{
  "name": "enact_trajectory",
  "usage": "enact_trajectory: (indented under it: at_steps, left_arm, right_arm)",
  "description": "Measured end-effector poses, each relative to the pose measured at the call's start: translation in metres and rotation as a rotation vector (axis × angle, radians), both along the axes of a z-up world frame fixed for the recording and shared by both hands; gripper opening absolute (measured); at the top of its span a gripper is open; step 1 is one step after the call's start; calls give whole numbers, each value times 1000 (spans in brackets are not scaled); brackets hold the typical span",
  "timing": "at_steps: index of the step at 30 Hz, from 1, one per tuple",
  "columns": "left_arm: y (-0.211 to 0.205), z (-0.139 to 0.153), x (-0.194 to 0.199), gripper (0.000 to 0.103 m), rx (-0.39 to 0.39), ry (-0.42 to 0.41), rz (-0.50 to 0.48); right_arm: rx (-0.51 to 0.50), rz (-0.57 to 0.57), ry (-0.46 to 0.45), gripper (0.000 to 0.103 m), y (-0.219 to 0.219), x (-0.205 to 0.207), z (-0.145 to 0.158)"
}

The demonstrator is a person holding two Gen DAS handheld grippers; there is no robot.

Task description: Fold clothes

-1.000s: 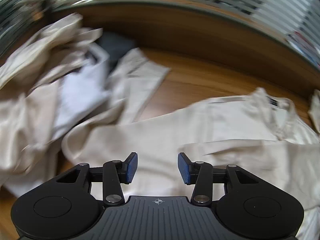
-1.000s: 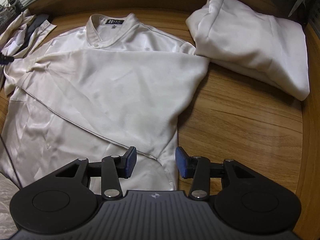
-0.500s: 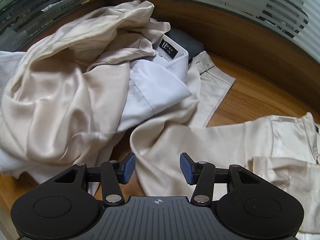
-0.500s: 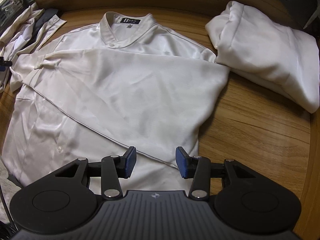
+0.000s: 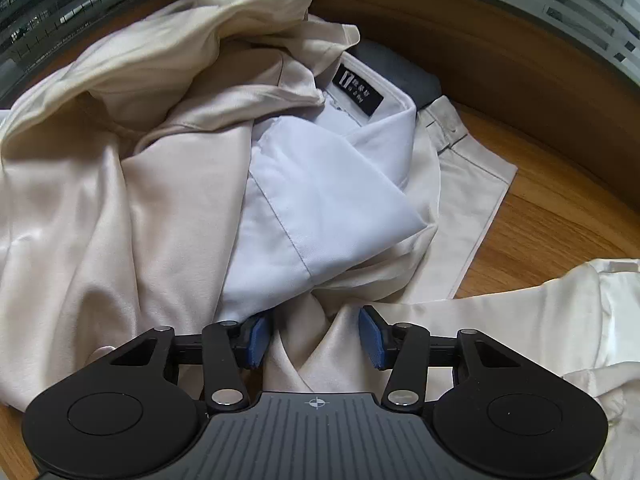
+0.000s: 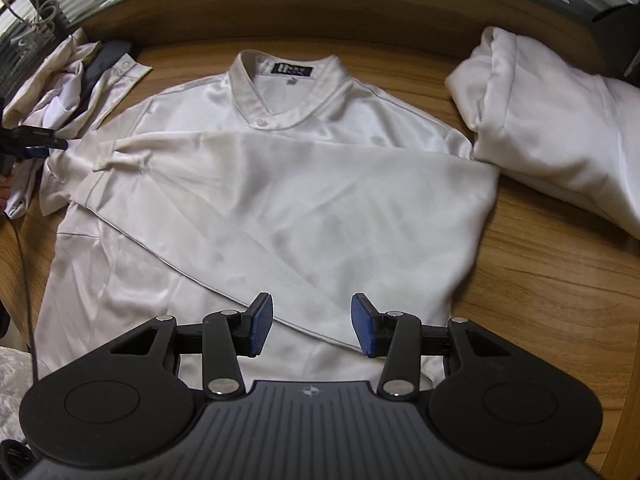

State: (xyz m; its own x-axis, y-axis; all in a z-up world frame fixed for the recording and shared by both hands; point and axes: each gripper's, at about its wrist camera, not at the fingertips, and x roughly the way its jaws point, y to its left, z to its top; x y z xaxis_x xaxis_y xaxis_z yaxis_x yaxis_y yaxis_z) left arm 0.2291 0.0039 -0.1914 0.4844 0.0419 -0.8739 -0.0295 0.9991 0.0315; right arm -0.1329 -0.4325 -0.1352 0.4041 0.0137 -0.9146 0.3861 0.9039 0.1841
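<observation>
Both tools gaping, left tool [image 5: 313,340] over cream sleeve [image 5: 480,320], right tool [image 6: 312,330] empty, collar labels [image 6: 291,70] unreadable.

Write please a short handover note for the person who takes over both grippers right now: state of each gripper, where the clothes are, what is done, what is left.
Left gripper: open, jaws just closing a little, low over the free sleeve of the spread shirt, beside the unfolded pile; nothing pinched yet.
Right gripper: open, empty, above the lower hem of the cream shirt.
Clothes: the cream shirt lies flat, front up, on the wooden table. One folded garment sits at its right.
Done: one sleeve is folded across the chest.
Left: fold the other sleeve in, fold the body, then do the pile.
</observation>
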Motion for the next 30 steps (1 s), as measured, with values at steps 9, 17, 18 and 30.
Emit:
enact_trajectory:
  at_steps: [9,17,18,30]
  left_arm:
    - [12,34,-29,7,-142,-132,-11]
    - [-47,84,-77,7,-195,-237,-244]
    - [-60,85,-83,7,-200,-227,-287]
    - [-138,65,-134,46,-151,-140,-613]
  right_arm:
    - [-14,-11,6,49,4,-2,1]
    - [-10,-39,13,49,1,-12,-2]
    - [-10,-41,13,49,1,-13,-3]
    - [-21,-48,17,49,-2,-19,-4]
